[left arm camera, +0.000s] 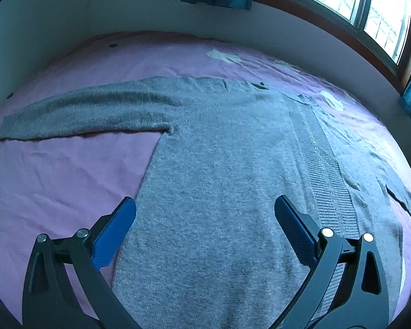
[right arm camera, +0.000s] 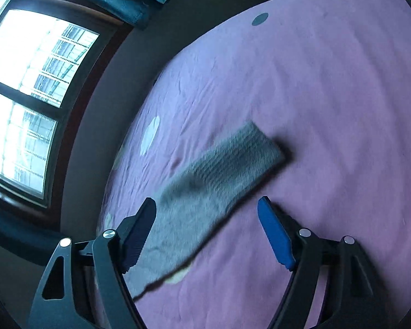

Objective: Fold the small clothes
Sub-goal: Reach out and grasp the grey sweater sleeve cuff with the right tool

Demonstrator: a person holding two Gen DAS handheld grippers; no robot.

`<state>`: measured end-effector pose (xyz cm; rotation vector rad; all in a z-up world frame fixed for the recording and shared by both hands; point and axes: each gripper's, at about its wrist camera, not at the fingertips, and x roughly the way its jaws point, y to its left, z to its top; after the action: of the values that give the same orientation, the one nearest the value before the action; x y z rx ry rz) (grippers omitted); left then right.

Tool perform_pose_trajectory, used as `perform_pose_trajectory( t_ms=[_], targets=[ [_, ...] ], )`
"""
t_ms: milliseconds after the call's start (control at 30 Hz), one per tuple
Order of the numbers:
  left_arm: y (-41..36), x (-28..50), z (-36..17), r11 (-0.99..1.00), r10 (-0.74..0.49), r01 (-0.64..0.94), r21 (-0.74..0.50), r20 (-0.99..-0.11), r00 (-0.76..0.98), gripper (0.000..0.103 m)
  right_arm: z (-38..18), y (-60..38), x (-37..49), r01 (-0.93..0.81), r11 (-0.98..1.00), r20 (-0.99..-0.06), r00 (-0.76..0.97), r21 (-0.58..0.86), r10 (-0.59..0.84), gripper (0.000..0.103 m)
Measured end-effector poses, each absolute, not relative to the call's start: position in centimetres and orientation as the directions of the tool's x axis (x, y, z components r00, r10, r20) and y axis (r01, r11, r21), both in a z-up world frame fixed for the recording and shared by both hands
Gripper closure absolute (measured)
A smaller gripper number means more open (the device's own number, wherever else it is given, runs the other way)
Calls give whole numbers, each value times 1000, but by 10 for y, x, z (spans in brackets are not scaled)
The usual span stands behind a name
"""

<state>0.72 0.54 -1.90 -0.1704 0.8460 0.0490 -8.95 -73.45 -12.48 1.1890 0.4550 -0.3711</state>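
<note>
Grey knit fills the left wrist view: a sweater (left arm camera: 219, 164) lies spread flat on the pink bedsheet (left arm camera: 68, 170), body running from near to far, one sleeve (left arm camera: 82, 112) stretched out straight to the left. That layout looks deliberate, giving clean side edges and a sleeve ready to be turned inward. The left gripper (left arm camera: 205, 213) hovers over the near part of the body with its jaws spread wide and nothing between them; its left finger sits over the sweater's left side edge. Bare sheet lies open to the left below the sleeve, so there is room to work there, while the wall and window (left arm camera: 342, 5) close in far and right.

From the right wrist view, the other sleeve (right arm camera: 219, 170) runs diagonally away, its ribbed cuff (right arm camera: 257, 142) farthest and blurred. The right gripper (right arm camera: 205, 205) is released too, jaws wide, the sleeve passing beside its left finger, apparently ungripped. Open sheet extends far and right; the bed's edge and wall lie close on the left.
</note>
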Motion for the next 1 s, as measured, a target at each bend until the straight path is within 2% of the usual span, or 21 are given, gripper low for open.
perform_pose_trajectory(
  t_ms=[200,367,533,600,667,700,800,867,933,1000],
  targets=[
    [5,7,-21,986,-28,-107,-131,-750,661,2,-126,-737,-83,508,331,-515,854,795,-74,28],
    [3,7,-22,985,-34,-102,-135,-750,661,2,-123,-732,-68,432,399,-476,879,809,12,28],
    [1,8,-25,986,-43,-92,-137,-754,655,2,-122,-736,-69,315,362,-346,938,877,21,28],
    [0,8,-26,987,-44,-91,-136,-758,651,2,-128,-739,-67,364,349,-391,921,863,7,30],
    [0,9,-27,986,-46,-92,-138,-760,648,2,-126,-736,-64,434,365,-463,886,824,-9,41],
    [0,9,-27,986,-47,-91,-139,-760,648,2,-123,-737,-64,461,373,-487,873,805,-27,43],
    [0,9,-27,986,-49,-90,-141,-759,649,2,-120,-743,-77,495,348,-491,865,797,-104,43],
    [2,9,-27,985,-50,-93,-144,-759,649,2,-125,-751,-81,503,307,-494,862,808,-114,52],
    [2,9,-27,985,-50,-96,-146,-762,646,2,-132,-757,-82,515,276,-511,854,811,-92,84],
    [4,10,-27,984,-49,-99,-147,-763,644,2,-136,-760,-84,522,259,-519,850,812,-86,96]
  ],
)
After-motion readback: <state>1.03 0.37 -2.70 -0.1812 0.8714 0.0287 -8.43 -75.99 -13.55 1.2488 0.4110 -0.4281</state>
